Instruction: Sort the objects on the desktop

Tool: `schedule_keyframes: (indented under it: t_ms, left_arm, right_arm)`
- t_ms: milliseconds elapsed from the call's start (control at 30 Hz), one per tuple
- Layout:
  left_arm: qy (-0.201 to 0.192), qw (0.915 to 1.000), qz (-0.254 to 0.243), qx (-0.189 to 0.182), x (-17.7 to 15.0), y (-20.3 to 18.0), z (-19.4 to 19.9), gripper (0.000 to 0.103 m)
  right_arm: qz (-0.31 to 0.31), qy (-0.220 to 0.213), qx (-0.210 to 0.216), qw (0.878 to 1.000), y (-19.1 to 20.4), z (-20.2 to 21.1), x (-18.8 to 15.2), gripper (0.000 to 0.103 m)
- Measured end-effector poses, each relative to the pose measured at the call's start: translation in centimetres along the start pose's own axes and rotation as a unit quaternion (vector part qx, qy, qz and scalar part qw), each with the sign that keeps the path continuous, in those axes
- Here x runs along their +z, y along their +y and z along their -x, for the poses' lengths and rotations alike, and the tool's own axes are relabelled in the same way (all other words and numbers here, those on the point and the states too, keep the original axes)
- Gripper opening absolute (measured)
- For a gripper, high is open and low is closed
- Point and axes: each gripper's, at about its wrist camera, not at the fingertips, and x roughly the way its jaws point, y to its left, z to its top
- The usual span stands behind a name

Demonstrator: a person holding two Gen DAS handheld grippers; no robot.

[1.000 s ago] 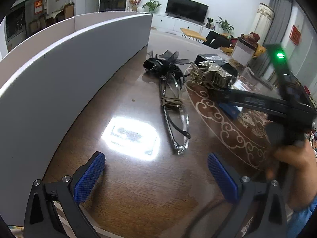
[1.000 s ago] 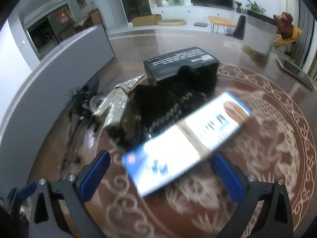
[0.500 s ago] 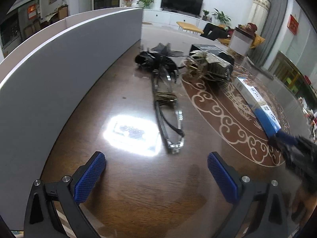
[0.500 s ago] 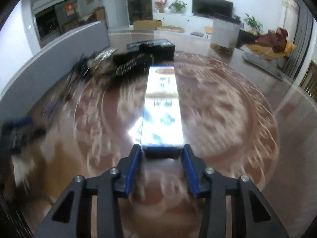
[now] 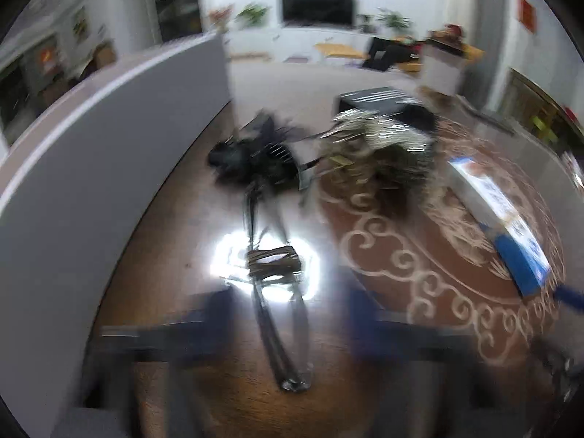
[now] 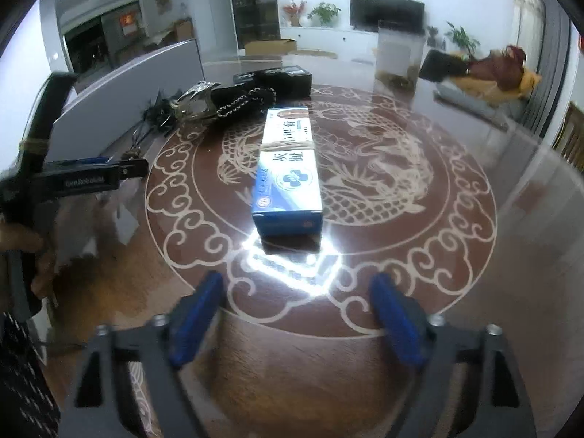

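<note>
The right hand-held gripper [image 6: 295,284] is seen low over the surface [image 6: 474,255], and its jaws are opening, with nothing caught between the blue pads [image 6: 197,314]. Just ahead of them the blue and white box [image 6: 288,168] is laid flat on the dragon pattern, its near end toward the gripper, a pale band wrapped round its middle. No contact between pads and box is seen.

Over on the left, the left hand-held gripper [image 6: 133,168] is shown from the side with its fingers brought tight together. Its own camera is badly smeared, so the fingers are made out only as dark blue streaks on either side of the glasses [image 5: 281,328]. Whether the glasses are actually pinched cannot be told. The glasses are stretched lengthwise along the dark wood, with twine [image 5: 273,262] wound round them partway along, over a bright glare patch.

At the far end of the glasses a black frilly item [image 5: 252,157] is found, and just beside it a crinkled silver item [image 5: 372,131]. A black chain-strapped pouch [image 6: 241,98] is pressed against the silver one, and a black carton [image 6: 281,76] is set behind it. A grey partition [image 5: 109,153] is stood along the left edge. A hand [image 6: 33,255] is glimpsed at the left gripper's handle.
</note>
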Motion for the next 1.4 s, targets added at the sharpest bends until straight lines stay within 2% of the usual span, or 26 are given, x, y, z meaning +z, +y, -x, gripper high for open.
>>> schedule_keyframes:
  t_ms: [67, 167, 233, 333, 433, 533, 567, 633, 767, 933, 1000, 1067, 1100, 1133, 1167, 1233, 1267, 1367, 1400]
  left_arm:
    - [0.000, 0.9998, -0.018, 0.001, -0.5, -0.3, 0.5, 0.024]
    - [-0.018, 0.9996, -0.003, -0.021, -2.9, 0.8, 2.2, 0.024]
    - [-0.016, 0.9994, -0.005, -0.030, -4.1, 1.0, 3.0, 0.023]
    - [-0.009, 0.9992, -0.006, -0.038, -4.7, 1.1, 3.7, 0.023]
    - [-0.012, 0.9992, -0.009, -0.037, -4.9, 1.0, 3.6, 0.023]
    - [-0.013, 0.9991, -0.007, -0.040, -5.2, 0.9, 3.7, 0.023]
    - [-0.013, 0.9991, -0.007, -0.040, -5.1, 0.8, 3.6, 0.023]
    - [-0.012, 0.9991, -0.007, -0.040, -5.1, 1.1, 3.5, 0.023]
    - [-0.011, 0.9988, -0.001, -0.047, -5.0, 1.3, 3.5, 0.023]
    - [-0.010, 0.9984, 0.006, -0.056, -5.0, 1.4, 3.6, 0.024]
    - [-0.011, 0.9985, 0.003, -0.055, -5.0, 1.3, 3.6, 0.024]
    - [-0.010, 0.9986, -0.002, -0.051, -5.0, 1.0, 3.5, 0.027]
    - [-0.010, 0.9987, -0.004, -0.050, -5.0, 0.9, 3.5, 0.028]
    - [-0.010, 0.9989, -0.008, -0.046, -5.0, 0.8, 3.5, 0.032]
    - [-0.010, 0.9991, -0.014, -0.040, -5.0, 0.5, 3.6, 0.038]
    - [-0.008, 0.9994, -0.021, -0.025, -5.1, 0.2, 3.5, 0.075]
    - [-0.005, 0.9995, -0.023, -0.020, -5.1, 0.1, 3.3, 0.080]
    - [0.002, 0.9996, -0.008, -0.028, -5.0, 0.7, 2.9, 0.084]
    - [0.007, 0.9995, 0.002, -0.031, -5.0, 1.1, 2.8, 0.091]
  right_arm:
    - [-0.004, -0.001, 0.001, 1.000, -0.1, 0.0, 0.0, 0.091]
    - [-0.006, -0.002, 0.012, 1.000, -0.2, 0.0, 0.1, 0.092]
    - [0.008, -0.002, 0.032, 0.999, 0.1, -0.5, 0.8, 0.093]
    - [0.035, 0.012, 0.018, 0.999, 0.9, -2.7, 3.5, 0.093]
    - [0.023, 0.026, 0.022, 0.999, 0.9, -5.4, 6.9, 0.094]
    - [0.026, 0.028, 0.021, 0.999, 1.4, -6.9, 8.7, 0.095]
    - [0.033, 0.028, 0.017, 0.999, 1.8, -7.0, 9.0, 0.090]
    - [0.051, 0.019, -0.004, 0.999, 2.5, -6.5, 8.7, 0.045]
    - [0.043, 0.022, 0.010, 0.999, 3.0, -3.9, 5.7, 0.045]
    - [0.046, -0.006, -0.018, 0.999, 3.4, 0.8, -0.6, 0.045]
    - [0.030, -0.007, -0.030, 0.999, 3.0, 1.7, -1.4, 0.050]
    - [0.016, 0.000, -0.025, 1.000, 2.5, 1.4, -1.3, 0.069]
    - [0.018, 0.005, -0.026, 0.999, 2.5, 1.2, -1.3, 0.084]
    - [0.023, 0.008, -0.024, 0.999, 2.7, 1.0, -1.2, 0.089]
    - [0.027, 0.010, -0.023, 0.999, 2.9, 0.8, -1.0, 0.090]
    - [0.030, 0.012, -0.018, 0.999, 3.1, 0.8, -1.2, 0.093]
    - [0.030, 0.012, -0.018, 0.999, 3.2, 0.7, -1.3, 0.094]
    - [0.033, 0.016, -0.017, 0.999, 3.2, 0.5, -1.4, 0.099]
    - [0.034, 0.017, -0.016, 0.999, 3.2, 0.5, -1.4, 0.100]
